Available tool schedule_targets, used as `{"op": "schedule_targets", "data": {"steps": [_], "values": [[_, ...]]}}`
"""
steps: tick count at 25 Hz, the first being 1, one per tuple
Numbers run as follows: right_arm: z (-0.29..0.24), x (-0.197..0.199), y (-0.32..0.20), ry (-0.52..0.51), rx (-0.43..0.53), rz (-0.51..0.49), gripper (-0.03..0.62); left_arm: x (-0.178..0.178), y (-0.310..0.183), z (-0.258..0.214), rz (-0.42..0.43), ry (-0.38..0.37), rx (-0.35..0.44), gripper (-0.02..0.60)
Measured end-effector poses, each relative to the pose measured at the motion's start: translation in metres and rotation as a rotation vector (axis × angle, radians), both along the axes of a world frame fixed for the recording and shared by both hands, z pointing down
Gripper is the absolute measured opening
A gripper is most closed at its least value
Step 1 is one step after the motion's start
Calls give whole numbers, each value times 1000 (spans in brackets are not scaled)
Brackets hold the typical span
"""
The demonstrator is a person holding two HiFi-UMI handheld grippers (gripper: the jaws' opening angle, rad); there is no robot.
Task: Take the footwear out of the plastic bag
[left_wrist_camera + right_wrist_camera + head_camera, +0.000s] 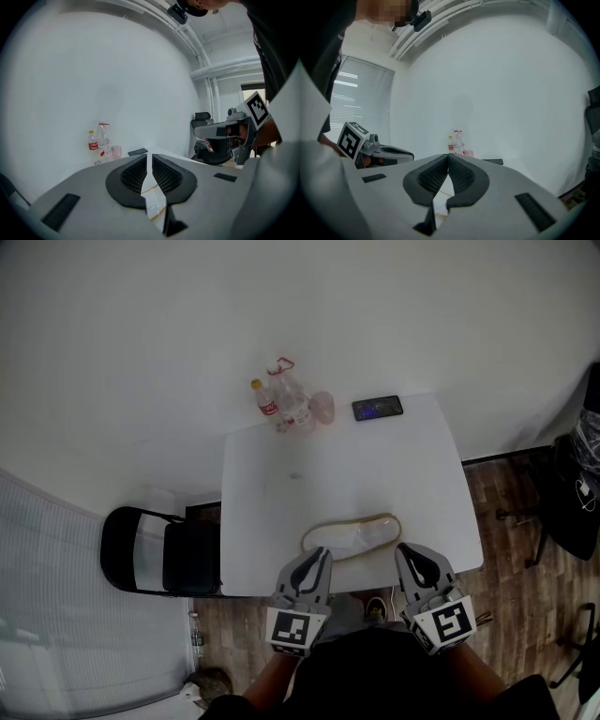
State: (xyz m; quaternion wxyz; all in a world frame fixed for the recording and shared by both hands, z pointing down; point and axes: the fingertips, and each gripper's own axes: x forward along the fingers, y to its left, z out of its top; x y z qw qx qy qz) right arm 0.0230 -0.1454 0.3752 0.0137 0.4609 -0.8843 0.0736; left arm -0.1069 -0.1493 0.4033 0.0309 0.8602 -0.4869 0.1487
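Both clenched, empty: left gripper [317, 559] & right gripper [412, 554], just beside clear plastic bag [314, 540] w/ pale flat slipper [366, 531]. Best open jaws first; pin bag w/ one, pull slipper w/ other.

White table [375, 465]. Near front edge, lying flat and crosswise: pale slipper [352, 535]. At far edge, left of middle: two upright bottles [292, 401], close together, pink cup [322, 407] just beside at right. Near far right corner, apart from cup: dark phone [377, 408], flat.
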Motion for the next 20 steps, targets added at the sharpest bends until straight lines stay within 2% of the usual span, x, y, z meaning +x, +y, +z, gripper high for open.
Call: {"op": "schedule_targets", "data": {"steps": [6,9,11,17,20], "values": [[8,6,-12,3,5,20,17,1,-14,29,27,-45,-41,49],[12,5,-19,3,1,30,17,4,-22,55,79,-93,-101,198],[15,3,-21,9,-8,30,17,7,-26,76,125,-150,-143,265],[27,-1,-33,28,-32,36,17,9,-42,135,287,-356,-234,377],[31,-4,-38,37,-48,39,17,8,-48,159,366,-421,-294,409]]}}
